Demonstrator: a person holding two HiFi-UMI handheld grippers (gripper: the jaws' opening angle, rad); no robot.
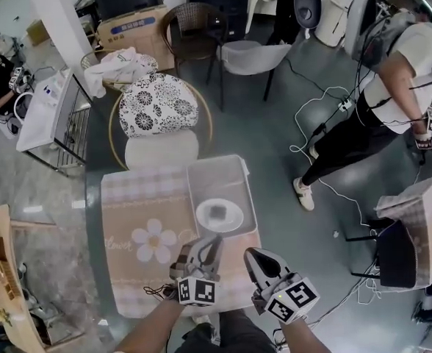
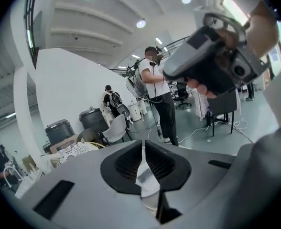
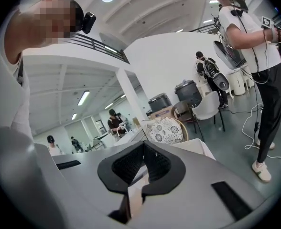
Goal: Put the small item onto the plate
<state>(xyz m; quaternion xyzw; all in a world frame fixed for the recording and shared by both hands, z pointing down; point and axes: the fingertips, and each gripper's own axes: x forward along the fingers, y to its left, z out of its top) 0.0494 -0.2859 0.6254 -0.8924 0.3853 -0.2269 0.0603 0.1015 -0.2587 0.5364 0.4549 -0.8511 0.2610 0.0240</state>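
Observation:
A small dark item [image 1: 217, 211] lies in the middle of a white plate [image 1: 235, 220], which sits in a pale tray [image 1: 205, 175] on the table's right half. Both grippers are held up near the table's front edge, short of the plate. My left gripper [image 1: 214, 241] points toward the plate, and its jaws meet at the tips [image 2: 143, 144] with nothing between them. My right gripper [image 1: 254, 256] is to its right, its jaws [image 3: 144, 144] likewise closed and empty. Both gripper views look out across the room, not at the table.
A checked placemat with a flower print [image 1: 151, 237] covers the table's left half. Behind the table stands a chair with a floral cushion [image 1: 157, 103]. A person [image 1: 396, 87] stands at the right amid floor cables [image 1: 326, 127]. A draped chair [image 1: 414, 223] is at the right.

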